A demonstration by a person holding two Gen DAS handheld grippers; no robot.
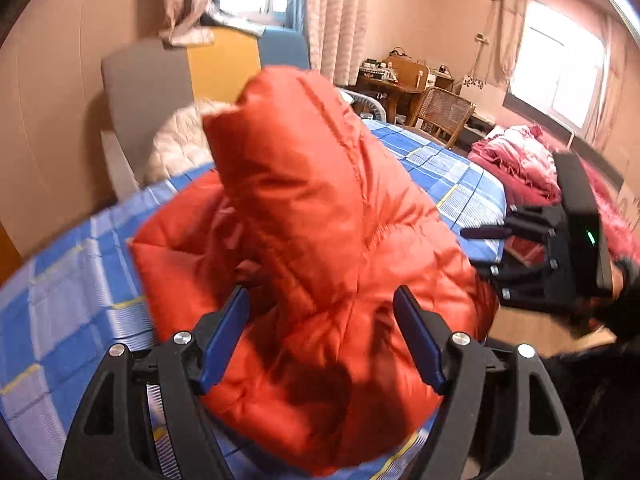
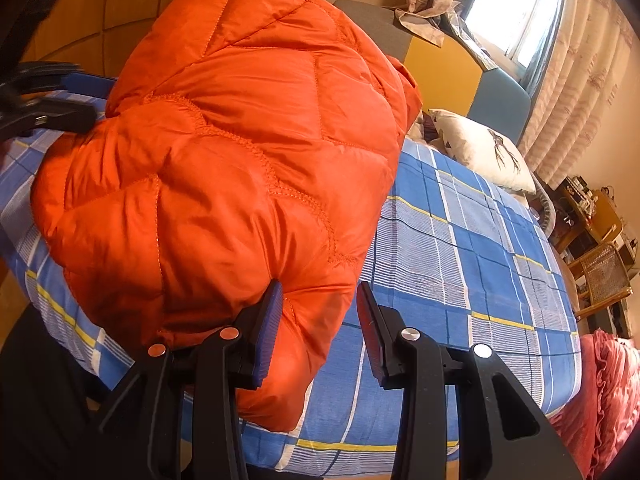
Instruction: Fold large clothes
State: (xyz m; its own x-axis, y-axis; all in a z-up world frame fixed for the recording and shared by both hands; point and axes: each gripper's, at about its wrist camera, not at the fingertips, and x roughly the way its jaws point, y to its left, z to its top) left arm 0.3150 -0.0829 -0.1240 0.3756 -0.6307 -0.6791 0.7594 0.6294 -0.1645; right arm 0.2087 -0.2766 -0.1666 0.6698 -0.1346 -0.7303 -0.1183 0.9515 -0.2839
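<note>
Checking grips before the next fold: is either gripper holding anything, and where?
Nothing is clamped. The orange jacket bulges between the left gripper's open jaws; its hem touches only one right gripper finger.

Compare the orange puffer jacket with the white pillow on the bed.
The orange puffer jacket is bright, quilted and shiny; the white pillow is pale with a dark printed figure. The jacket lies bunched near the bed's front edge, the pillow at the far end. Both rest on the blue plaid sheet.
</note>
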